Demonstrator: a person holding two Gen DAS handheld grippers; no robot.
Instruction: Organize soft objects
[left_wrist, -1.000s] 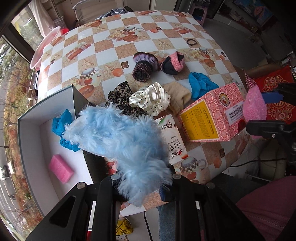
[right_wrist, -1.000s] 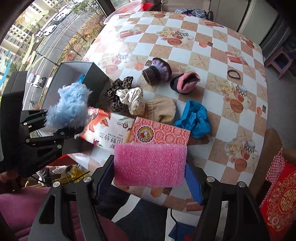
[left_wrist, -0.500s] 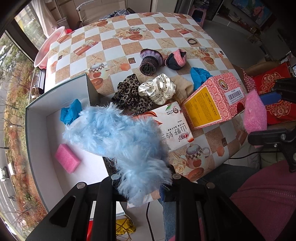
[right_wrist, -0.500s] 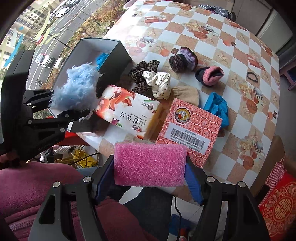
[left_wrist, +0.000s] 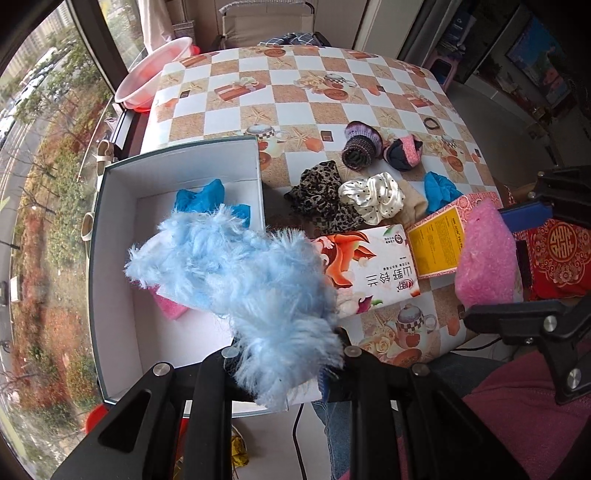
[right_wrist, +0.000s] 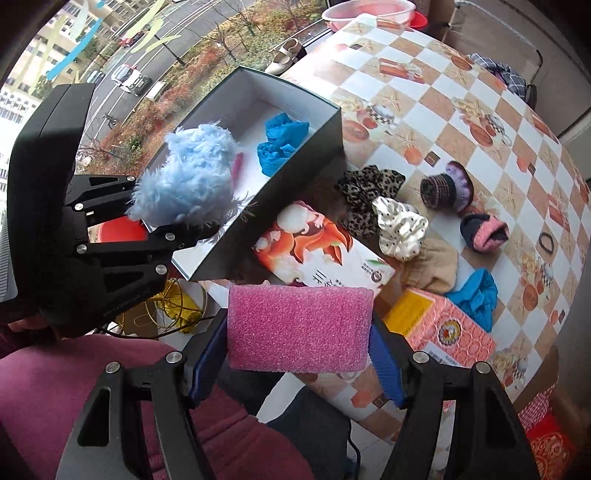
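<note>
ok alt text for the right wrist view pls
The right tool grips a pink foam block near the table edge, while the left tool holds a fluffy blue item over an open box containing blue cloth. Scrunchies and socks lie on the checkered tablecloth.

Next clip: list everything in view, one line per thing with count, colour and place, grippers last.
box: 1, dark outside, white inside, table's left edge
blue cloth: 1, in box
pink sponge: 1, in box, mostly hidden by fluff
fluff: 1, light blue, in left gripper over box
foam block: 1, pink, in right gripper
scrunchies: 2, leopard and cream dotted, mid-table
knit pieces: 2, purple and pink-navy, behind scrunchies
beige cloth: 1, beside cream scrunchie
blue cloth on table: 1
cartons: 2, white-orange and pink-yellow, near edge
hair tie: 1, black, far right
basin: 1, pink, beyond table
left gripper: shut on fluff
right gripper: shut on foam block
</note>
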